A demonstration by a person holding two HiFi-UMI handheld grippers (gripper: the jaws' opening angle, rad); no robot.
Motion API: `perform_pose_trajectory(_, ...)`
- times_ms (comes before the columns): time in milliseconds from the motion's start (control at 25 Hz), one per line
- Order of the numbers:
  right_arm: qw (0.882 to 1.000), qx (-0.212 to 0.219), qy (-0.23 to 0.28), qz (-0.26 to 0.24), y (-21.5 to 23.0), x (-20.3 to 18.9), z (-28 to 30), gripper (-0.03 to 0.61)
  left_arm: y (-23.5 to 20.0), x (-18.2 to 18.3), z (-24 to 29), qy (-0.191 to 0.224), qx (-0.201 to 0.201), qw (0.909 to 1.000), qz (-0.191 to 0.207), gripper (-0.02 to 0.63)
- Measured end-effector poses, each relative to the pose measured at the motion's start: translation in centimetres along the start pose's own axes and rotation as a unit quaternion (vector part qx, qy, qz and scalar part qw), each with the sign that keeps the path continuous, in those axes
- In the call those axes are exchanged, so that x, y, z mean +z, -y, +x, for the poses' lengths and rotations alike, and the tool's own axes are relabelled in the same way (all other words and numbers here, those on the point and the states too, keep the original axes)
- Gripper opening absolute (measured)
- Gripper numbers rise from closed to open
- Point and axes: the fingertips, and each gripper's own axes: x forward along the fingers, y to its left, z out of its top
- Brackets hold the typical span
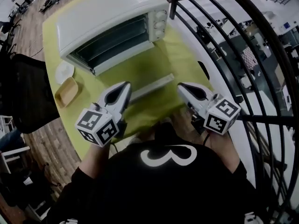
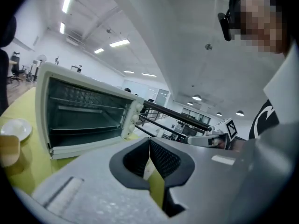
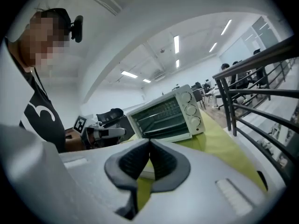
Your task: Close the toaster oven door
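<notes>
Toaster oven (image 1: 112, 17) is sitting at the far end of the yellow-green table (image 1: 52, 29). Its door (image 1: 140, 71) is lying wide open and flat toward the person, with the white handle (image 1: 152, 87) pointing at the near edge. The left gripper (image 1: 125, 86) is hovering just beside the handle's left end and the right gripper (image 1: 181, 87) near its right end. Whether either is touching it, I cannot tell. Both claws are pressed together, pinching nothing.

The step in hand seems to be getting under the door to swing it up. Closed tips are probably suiting this well. Slipping them beneath the handle at both ends and lifting evenly should be keeping the door from twisting on its hinge. Following the arc up and back until the door is meeting the frame should be finishing it, without shoving the oven toward the far edge. A small white plate (image 1: 64, 71) and a wooden piece (image 1: 67, 91) are lying by the left edge, well clear.

No brand is showing on the oven, and the marks around its knobs (image 1: 160, 22) are too small to read. The person's black shirt is showing a white figure resembling a 3.
</notes>
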Motion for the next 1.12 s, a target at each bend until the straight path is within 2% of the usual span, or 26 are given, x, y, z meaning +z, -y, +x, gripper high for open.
perform_pose_trajectory(200,0.998,0.049,-0.044,0.014,4.2,-1.1,2.0,0.002,-2.3,-2.0,-0.8,0.007,0.094,0.9953,-0.02,0.012)
perform_pose_trajectory(480,0.992,0.06,-0.113,-0.01,7.4,-5.4,3.3,0.003,-5.1,-6.9,-4.6,-0.01,0.189,0.9807,-0.048,0.014)
perform_pose_trajectory(560,0.989,0.057,-0.134,-0.016,7.7,-6.9,3.4,0.072,-5.6,-8.3,-6.0,-0.015,0.206,0.9769,-0.057,0.014)
perform_pose_trajectory(680,0.986,0.038,-0.159,-0.033,8.4,-8.7,3.6,0.077,-6.3,-10.4,-7.7,-0.023,0.214,0.9741,-0.069,0.014)
perform_pose_trajectory(920,0.982,0.012,-0.185,-0.037,8.7,-11.5,4.5,0.116,-7.3,-14.6,-8.7,-0.05,0.198,0.975,-0.088,0.02)
perform_pose_trajectory(960,0.981,0.007,-0.188,-0.04,8.8,-11.9,4.8,0.117,-7.4,-15.2,-8.7,-0.056,0.196,0.975,-0.089,0.03)
perform_pose_trajectory(1040,0.981,-0.004,-0.191,-0.042,9.0,-12.6,5.3,0.117,-7.7,-16.5,-8.6,-0.07,0.192,0.9744,-0.093,0.104)
perform_pose_trajectory(1120,0.979,-0.012,-0.197,-0.047,9.1,-13.3,5.7,0.12,-8.2,-17.4,-8.7,-0.077,0.2,0.9723,-0.094,0.123)
